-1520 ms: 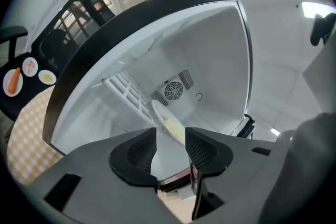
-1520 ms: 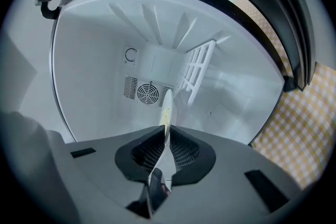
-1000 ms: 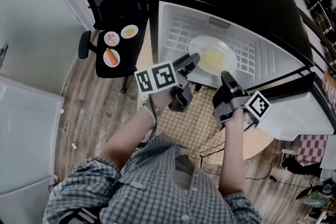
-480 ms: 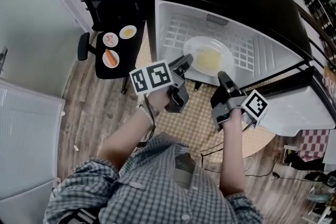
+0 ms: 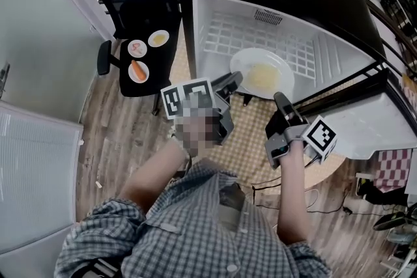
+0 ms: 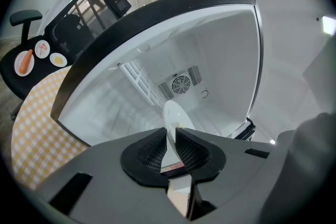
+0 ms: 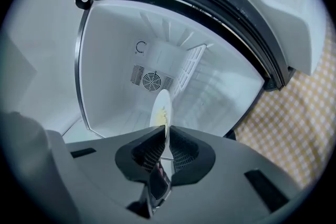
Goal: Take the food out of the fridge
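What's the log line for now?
step: plate removal | left claw: jaws just closed, clamped on plate rim | right claw: clamped on plate rim | plate: yellow food, at fridge opening

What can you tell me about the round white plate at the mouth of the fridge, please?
The round white plate looks glazed ceramic and carries a pale yellow food patch at its centre. It lies roughly level at the front of the open white-lined fridge. The left gripper, jaws just closed, and right gripper each clamp its near rim.
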Available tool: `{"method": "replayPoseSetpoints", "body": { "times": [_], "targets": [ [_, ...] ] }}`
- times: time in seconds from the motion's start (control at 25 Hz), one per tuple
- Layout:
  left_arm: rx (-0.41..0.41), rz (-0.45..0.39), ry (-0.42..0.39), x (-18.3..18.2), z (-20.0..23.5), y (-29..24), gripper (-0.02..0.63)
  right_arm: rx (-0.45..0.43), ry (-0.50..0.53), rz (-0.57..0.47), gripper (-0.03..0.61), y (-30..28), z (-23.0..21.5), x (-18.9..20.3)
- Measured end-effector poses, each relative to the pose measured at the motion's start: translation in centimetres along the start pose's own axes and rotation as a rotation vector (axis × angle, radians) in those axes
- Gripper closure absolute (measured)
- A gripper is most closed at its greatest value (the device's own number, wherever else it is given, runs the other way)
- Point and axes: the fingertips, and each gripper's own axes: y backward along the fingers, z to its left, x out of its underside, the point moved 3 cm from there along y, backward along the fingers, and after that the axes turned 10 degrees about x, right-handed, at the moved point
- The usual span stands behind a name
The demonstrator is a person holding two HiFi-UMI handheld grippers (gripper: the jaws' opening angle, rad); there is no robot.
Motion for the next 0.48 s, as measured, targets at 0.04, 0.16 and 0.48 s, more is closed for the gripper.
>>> {"method": "replayPoseSetpoints", "body": {
  "times": [0.04,0.16,0.48],
  "targets": [
    [-0.003,0.014,-0.006,0.4,0.0,0.1,0.564,0.005,0.004,-0.001,0.560,0.3,-0.2,0.2],
    [-0.018,0.061,-0.024,1.7,0.2,0.7,0.555,0.018,0.014,0.002,0.560,1.1,-0.8,0.8],
    [-0.033,0.133,-0.006,4.6,0.9,1.9,0.551,0.070,-0.004,0.013,0.560,3.0,-3.3,3.0]
  ]
}}
